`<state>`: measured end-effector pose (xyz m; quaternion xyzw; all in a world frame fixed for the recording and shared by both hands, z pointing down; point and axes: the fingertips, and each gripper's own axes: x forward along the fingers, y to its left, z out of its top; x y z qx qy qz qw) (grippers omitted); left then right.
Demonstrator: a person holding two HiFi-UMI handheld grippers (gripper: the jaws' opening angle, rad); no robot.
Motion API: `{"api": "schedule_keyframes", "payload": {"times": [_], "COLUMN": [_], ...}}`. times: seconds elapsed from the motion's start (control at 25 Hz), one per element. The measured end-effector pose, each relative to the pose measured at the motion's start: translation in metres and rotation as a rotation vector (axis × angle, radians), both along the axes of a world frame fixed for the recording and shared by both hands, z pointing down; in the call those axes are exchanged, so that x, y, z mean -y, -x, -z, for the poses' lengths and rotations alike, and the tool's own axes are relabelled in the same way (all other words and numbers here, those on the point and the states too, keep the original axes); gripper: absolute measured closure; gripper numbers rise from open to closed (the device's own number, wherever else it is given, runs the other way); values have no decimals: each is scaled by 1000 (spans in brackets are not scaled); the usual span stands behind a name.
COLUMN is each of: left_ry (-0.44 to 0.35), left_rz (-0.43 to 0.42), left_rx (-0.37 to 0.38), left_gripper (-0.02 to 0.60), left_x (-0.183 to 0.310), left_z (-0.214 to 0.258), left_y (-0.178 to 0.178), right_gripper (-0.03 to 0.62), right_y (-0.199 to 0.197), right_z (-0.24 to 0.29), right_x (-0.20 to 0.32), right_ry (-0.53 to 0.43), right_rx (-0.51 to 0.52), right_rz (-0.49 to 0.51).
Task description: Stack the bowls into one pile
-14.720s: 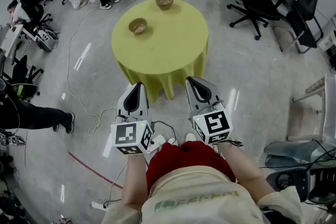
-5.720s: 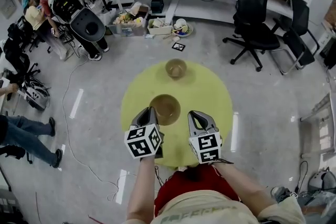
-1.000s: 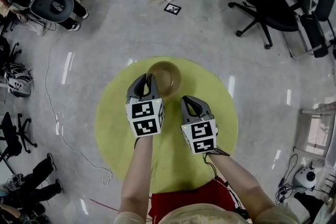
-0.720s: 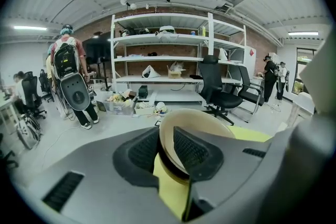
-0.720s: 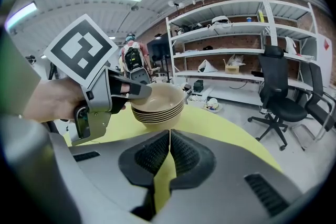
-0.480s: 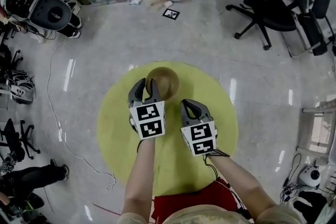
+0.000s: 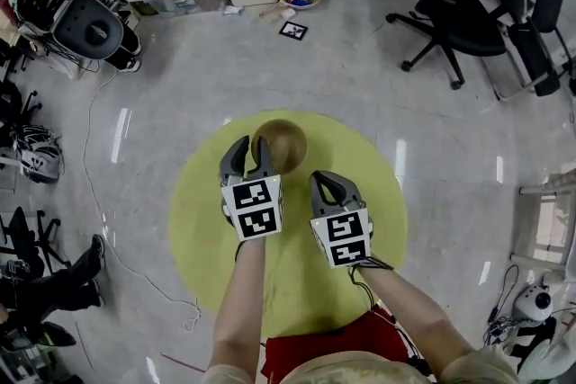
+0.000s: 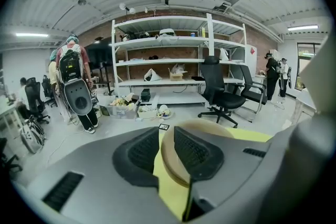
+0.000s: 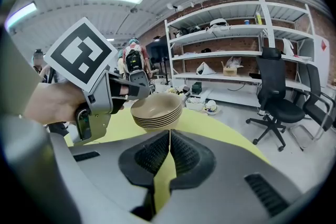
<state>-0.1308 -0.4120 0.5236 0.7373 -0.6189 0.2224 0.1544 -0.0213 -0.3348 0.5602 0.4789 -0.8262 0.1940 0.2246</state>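
The left gripper (image 7: pixel 250 150) is clamped on the near rim of the bowl (image 9: pixel 156 108) – bowl just ahead of it, over the far side of the yellow table (image 7: pixel 360 159) – while the right gripper (image 9: pixel 169 137), jaws together on nothing, hangs just beside, less near.

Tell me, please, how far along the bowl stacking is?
Done: only one bowl pile shows on the yellow table. In hand: the left gripper grips its rim; the right gripper is shut and empty. Left: letting the pile go.
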Motion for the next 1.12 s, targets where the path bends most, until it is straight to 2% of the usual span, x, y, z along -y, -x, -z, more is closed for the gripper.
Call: {"api": "schedule_keyframes", "payload": {"times": [0.36, 0.68, 0.92, 1.12], "left_ry": [-33, -71, -90, -106], "left_rz": [-4, -11, -14, -16], "left_rx": [-15, -20, -76, -87], "left_gripper": [497, 522, 529, 543], "left_x": [-1, -25, -36, -55], "left_z": [24, 40, 60, 71], "left_y": [-1, -4, -6, -9], "right_gripper": [557, 557, 557, 557], "right_y": [-1, -9, -13, -16], "right_z": [25, 41, 57, 66], "right_x": [1, -17, -25, -41], "right_ry": [-40, -84, -102, -122], "right_rx": [8, 16, 16, 18], "right_rz": [-5, -22, -24, -24]}}
